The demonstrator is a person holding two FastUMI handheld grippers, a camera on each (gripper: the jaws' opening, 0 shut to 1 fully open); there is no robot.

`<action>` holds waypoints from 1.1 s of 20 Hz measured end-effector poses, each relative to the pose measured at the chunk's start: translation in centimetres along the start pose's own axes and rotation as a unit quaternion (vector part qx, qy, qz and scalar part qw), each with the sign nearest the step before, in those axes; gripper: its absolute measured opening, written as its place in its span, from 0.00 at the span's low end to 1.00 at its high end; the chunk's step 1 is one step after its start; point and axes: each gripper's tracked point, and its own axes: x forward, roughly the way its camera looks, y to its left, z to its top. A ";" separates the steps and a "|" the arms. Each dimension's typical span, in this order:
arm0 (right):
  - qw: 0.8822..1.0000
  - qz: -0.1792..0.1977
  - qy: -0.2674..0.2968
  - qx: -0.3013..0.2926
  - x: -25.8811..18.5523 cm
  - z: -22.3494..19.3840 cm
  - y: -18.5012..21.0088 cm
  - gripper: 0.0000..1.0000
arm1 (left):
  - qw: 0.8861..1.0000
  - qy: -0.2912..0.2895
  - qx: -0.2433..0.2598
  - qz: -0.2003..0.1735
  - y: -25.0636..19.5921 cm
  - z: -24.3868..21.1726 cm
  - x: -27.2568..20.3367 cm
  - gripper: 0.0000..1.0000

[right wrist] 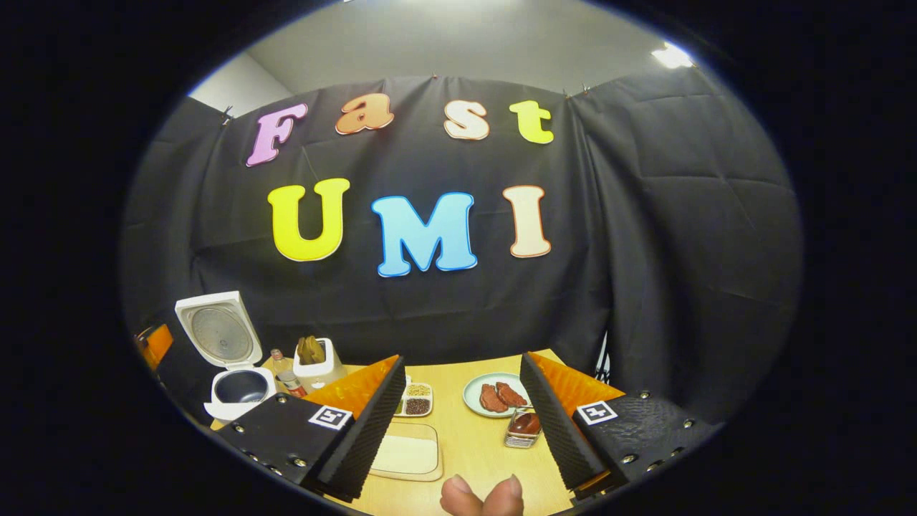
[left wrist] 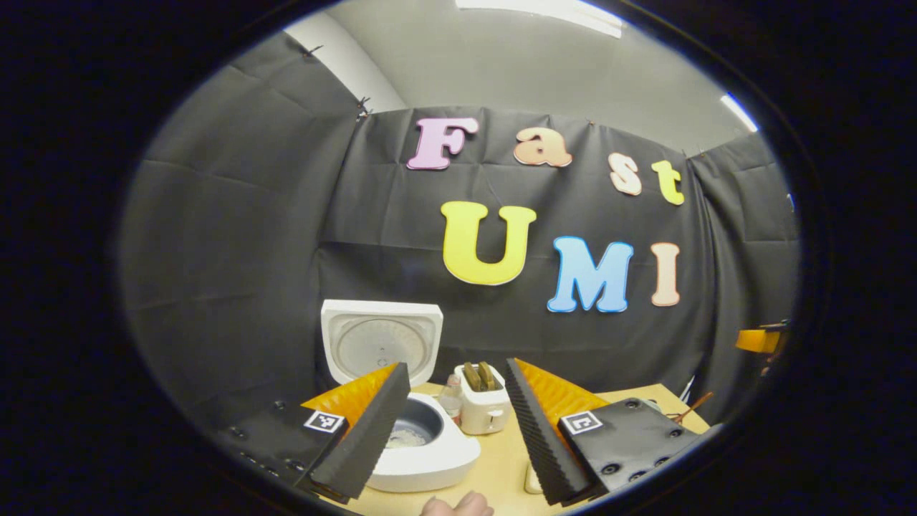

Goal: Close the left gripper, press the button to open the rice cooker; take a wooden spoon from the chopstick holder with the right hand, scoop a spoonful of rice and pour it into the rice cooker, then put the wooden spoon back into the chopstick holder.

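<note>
The white rice cooker (left wrist: 430, 455) stands open with its lid (left wrist: 380, 342) upright; something white lies in its pot. Right of it is the white chopstick holder (left wrist: 483, 408) with wooden spoons standing in it. My left gripper (left wrist: 456, 367) is open and holds nothing, with the cooker behind its left finger and the holder between the fingers. In the right gripper view the cooker (right wrist: 231, 390) and the holder (right wrist: 315, 365) stand at the far left of the table. My right gripper (right wrist: 462, 358) is open and holds nothing, above the table's middle.
On the wooden table (right wrist: 473, 444) are a divided dish of grains (right wrist: 415, 401), a plate of meat (right wrist: 496, 395), a small container (right wrist: 523, 426) and a pale board (right wrist: 405, 455). Small bottles (right wrist: 283, 380) stand by the holder. Fingertips of a hand (right wrist: 480, 498) show at the bottom.
</note>
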 end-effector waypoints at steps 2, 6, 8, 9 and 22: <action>1.000 0.007 -0.005 -0.008 -0.8 0.9 1.5 0.98 | 1.000 -0.013 0.002 0.010 1.4 0.9 2.9 0.94; 0.999 0.019 -0.011 -0.034 -1.7 1.7 3.5 0.98 | 0.998 -0.038 0.012 0.042 4.8 3.4 10.3 0.88; 0.999 0.016 -0.010 -0.043 -1.9 1.8 3.8 0.98 | 0.998 -0.033 0.005 0.057 6.7 4.1 14.3 0.87; 0.999 0.016 -0.008 -0.040 -2.1 1.7 4.0 0.98 | 0.998 -0.024 0.000 0.064 7.5 3.9 16.1 0.88; 0.998 0.018 0.039 -0.052 -1.7 -0.9 3.5 0.98 | 0.988 0.047 0.009 0.144 15.1 0.3 29.7 0.87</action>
